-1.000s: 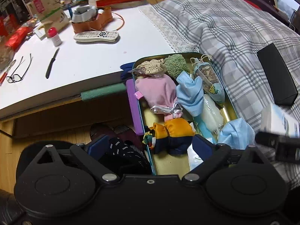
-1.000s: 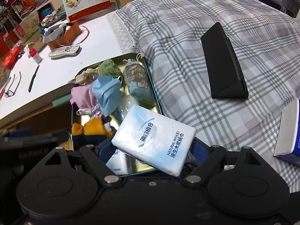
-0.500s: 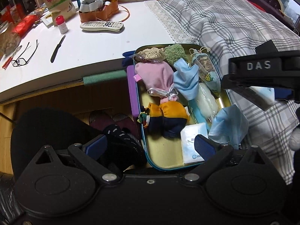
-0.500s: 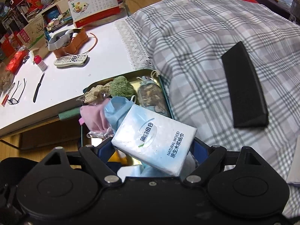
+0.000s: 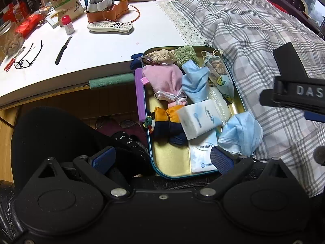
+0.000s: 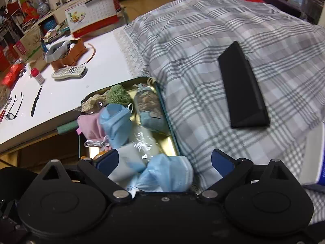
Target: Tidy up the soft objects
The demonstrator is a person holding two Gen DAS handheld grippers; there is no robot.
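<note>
The tissue pack [image 5: 200, 118] lies tilted in the tin [image 5: 174, 162] on the stuffed toy [image 5: 166, 122], long axis slantwise – just ahead of the right gripper [image 6: 164, 160], jaws just sprung wide and empty – while the left gripper [image 5: 162, 158], also agape, hangs nearby.

The flat white tissue packet [image 5: 203, 154] at the near end of the teal-rimmed gold metal tin [image 5: 172, 162] is lying partly under a second white tissue packet [image 5: 198, 118], and its near corner is hiding behind the left hand-held gripper [image 5: 162, 158]. In the right wrist view that upper packet [image 6: 128, 160] is blurring into a pale smear, and the crumpled light-blue face mask [image 6: 168, 172] is covering the tin's near corner. At the right edge a white-and-blue box [image 6: 316, 154], possibly more tissues, is being cut off. The print on the red-based desk calendar [image 6: 93, 18] on the white tabletop [image 6: 61, 93] is reading too small.
</note>
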